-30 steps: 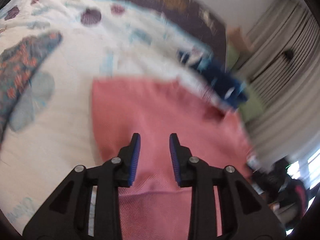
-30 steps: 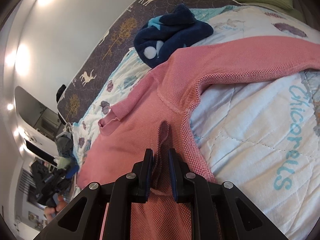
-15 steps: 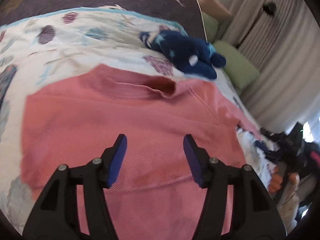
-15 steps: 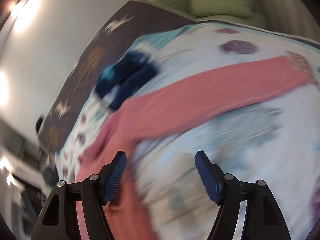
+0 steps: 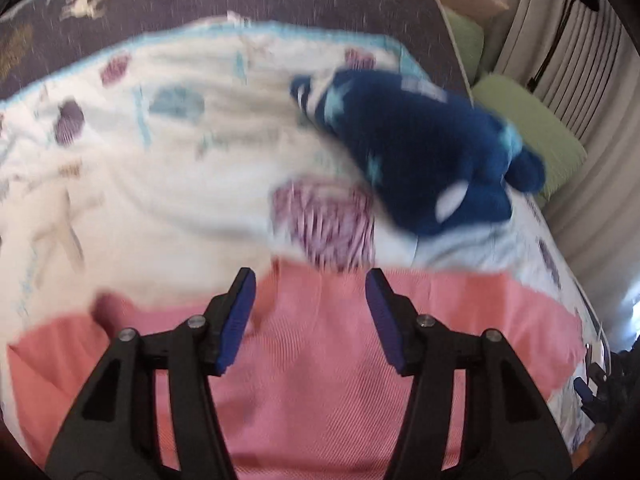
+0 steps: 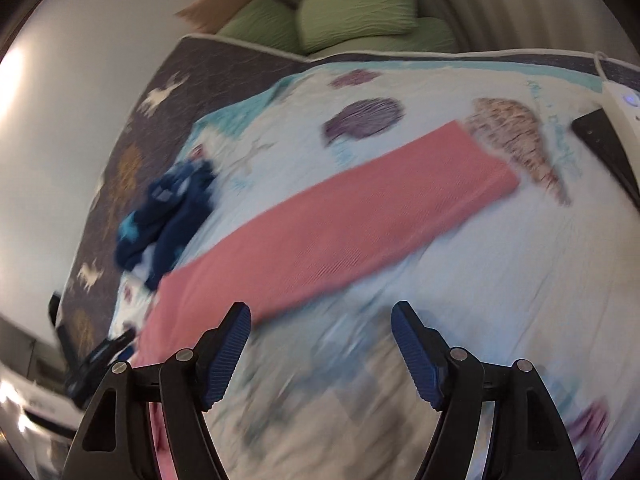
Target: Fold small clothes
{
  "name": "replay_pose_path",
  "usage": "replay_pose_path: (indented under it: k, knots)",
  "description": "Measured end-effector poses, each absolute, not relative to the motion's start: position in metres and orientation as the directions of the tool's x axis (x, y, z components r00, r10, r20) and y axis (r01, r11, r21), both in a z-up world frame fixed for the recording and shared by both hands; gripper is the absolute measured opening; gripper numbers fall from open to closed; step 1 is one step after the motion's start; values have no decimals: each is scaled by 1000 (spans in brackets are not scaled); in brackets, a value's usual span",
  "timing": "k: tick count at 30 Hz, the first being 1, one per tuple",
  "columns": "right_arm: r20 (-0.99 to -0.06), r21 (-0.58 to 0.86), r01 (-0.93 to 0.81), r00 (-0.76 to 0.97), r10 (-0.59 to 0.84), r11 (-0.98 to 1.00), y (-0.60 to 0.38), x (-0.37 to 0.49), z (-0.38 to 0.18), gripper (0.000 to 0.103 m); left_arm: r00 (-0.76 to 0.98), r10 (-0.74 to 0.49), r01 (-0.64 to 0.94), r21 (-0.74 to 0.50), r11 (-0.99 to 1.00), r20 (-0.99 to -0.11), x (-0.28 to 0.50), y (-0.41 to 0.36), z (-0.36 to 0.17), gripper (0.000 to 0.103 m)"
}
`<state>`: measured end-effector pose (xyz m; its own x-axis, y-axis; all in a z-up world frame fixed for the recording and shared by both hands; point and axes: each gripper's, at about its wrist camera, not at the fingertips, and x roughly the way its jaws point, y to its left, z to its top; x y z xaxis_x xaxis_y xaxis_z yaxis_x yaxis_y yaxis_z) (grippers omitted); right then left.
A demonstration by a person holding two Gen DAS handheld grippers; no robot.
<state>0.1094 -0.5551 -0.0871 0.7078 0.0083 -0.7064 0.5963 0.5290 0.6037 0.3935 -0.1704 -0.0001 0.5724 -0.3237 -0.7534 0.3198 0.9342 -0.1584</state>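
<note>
A pink knit sweater (image 5: 320,360) lies flat on the bed. In the left wrist view its body fills the lower frame, and my left gripper (image 5: 310,316) hovers over its upper edge, open and empty. In the right wrist view one long pink sleeve (image 6: 340,232) stretches out to the upper right across the quilt. My right gripper (image 6: 320,344) is open wide and empty, just below the sleeve's lower edge.
A dark blue plush garment (image 5: 420,152) lies beyond the sweater, also in the right wrist view (image 6: 168,216). The white patterned quilt (image 6: 440,340) covers the bed. Green pillows (image 6: 360,12) sit at the far end. A black bar and a white device (image 6: 616,136) lie at the right edge.
My right gripper let go of the pink cloth, opened wide and swung toward the sleeve. My left gripper opened wider and moved up to the sweater's top edge.
</note>
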Motion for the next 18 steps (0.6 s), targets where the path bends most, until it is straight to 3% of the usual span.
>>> replay_pose_path:
  k: [8, 14, 16, 17, 18]
  knots:
    - [-664, 710, 638, 747, -18, 299, -616, 97, -118, 74, 565, -489, 413, -285, 865, -664, 346, -149, 28, 59]
    - [-665, 718, 664, 743, -75, 210, -642, 107, -125, 72, 560, -482, 452, -239, 859, -673, 310, -147, 18, 70]
    - [-675, 707, 671, 734, -71, 222, -644, 116, -124, 50, 563, -470, 447, -228, 865, -680, 303, -143, 11, 75]
    - [-670, 714, 662, 740, -49, 230, -644, 121, -123, 20, 553, -471, 442, -237, 865, -688, 302, -140, 7, 75]
    - [-663, 723, 648, 748, -24, 238, -643, 124, -122, 6, 533, -475, 428, -261, 865, -700, 301, -135, 1, 75]
